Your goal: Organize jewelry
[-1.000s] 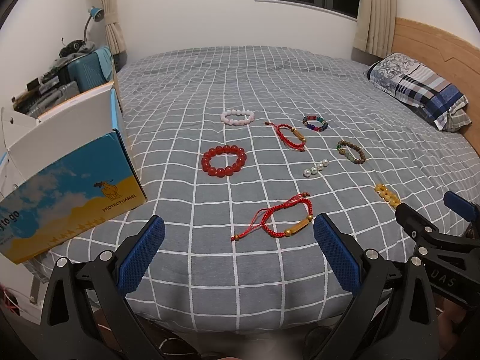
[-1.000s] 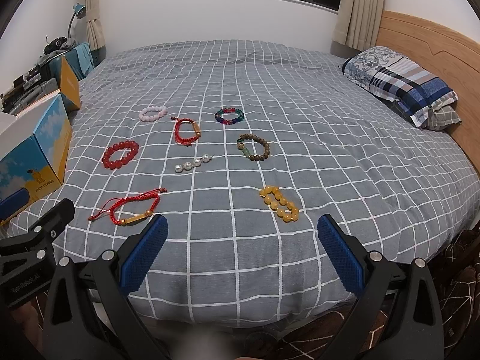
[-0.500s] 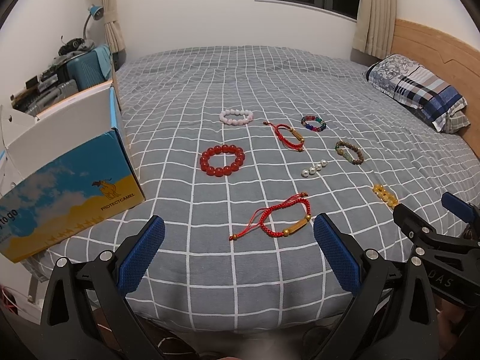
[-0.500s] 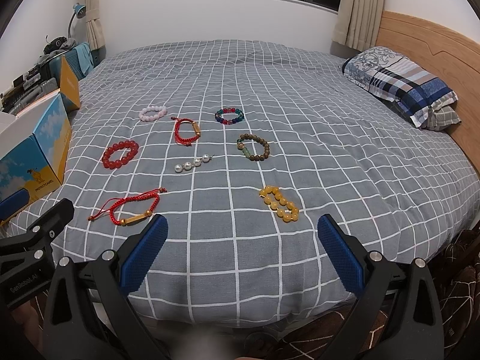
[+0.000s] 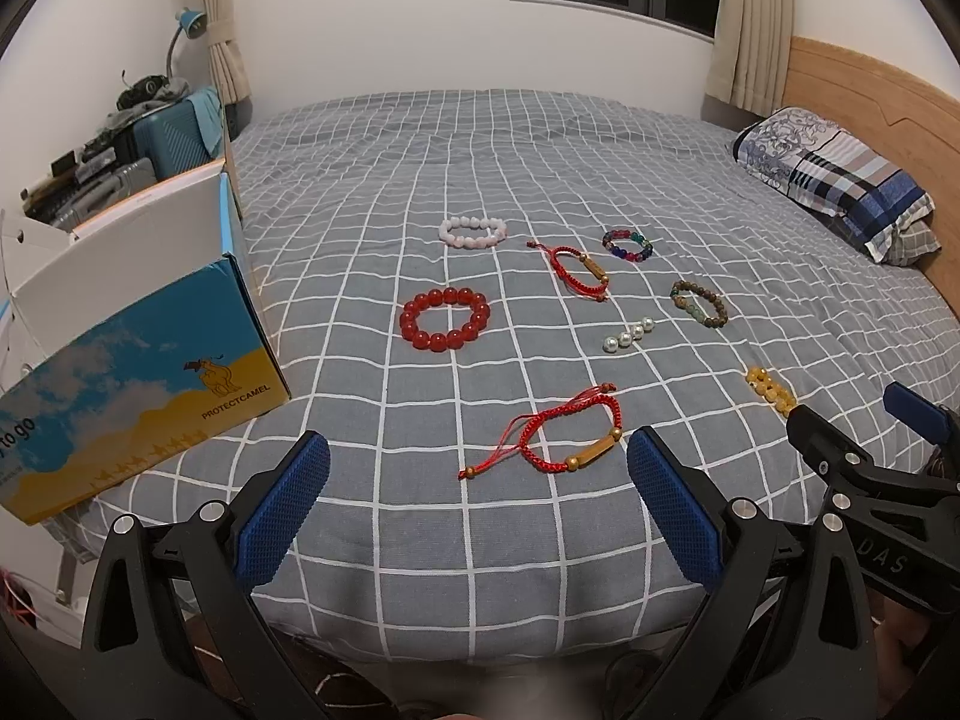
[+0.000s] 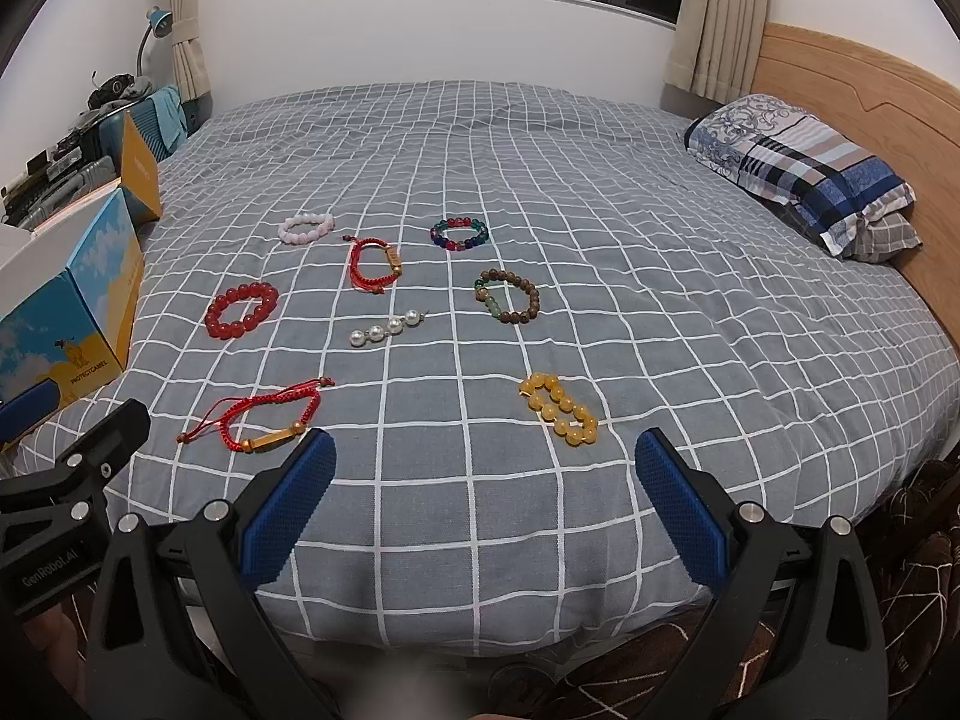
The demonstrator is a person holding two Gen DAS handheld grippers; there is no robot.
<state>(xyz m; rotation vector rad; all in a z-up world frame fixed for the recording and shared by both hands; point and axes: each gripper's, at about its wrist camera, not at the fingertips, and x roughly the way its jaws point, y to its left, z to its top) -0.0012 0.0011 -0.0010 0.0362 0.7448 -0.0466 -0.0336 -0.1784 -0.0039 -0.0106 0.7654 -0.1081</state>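
Several bracelets lie on a grey checked bed. A red cord bracelet with a gold tube [image 5: 567, 435] [image 6: 261, 417] lies nearest. Beyond it are a red bead bracelet [image 5: 445, 318] [image 6: 241, 310], a short pearl string [image 5: 627, 334] [image 6: 384, 328], a yellow bead bracelet [image 5: 770, 390] [image 6: 558, 408], a brown bead bracelet [image 5: 698, 303] [image 6: 507, 297], a second red cord bracelet [image 5: 579, 270] [image 6: 373, 264], a multicoloured bead bracelet [image 5: 627, 245] [image 6: 459, 232] and a pale pink bead bracelet [image 5: 473, 232] [image 6: 305, 227]. My left gripper [image 5: 477, 510] is open and empty, just short of the near cord bracelet. My right gripper [image 6: 483, 510] is open and empty at the bed's near edge.
An open blue-and-yellow cardboard box [image 5: 129, 378] [image 6: 66, 324] stands at the bed's left edge. A plaid pillow [image 5: 840, 186] [image 6: 804, 168] lies by the wooden headboard on the right. Luggage and clutter [image 5: 150, 132] sit at the far left.
The left gripper has drifted slightly right and back, so the bracelets sit a little further left in its view. The right view is unchanged. Both grippers stay open.
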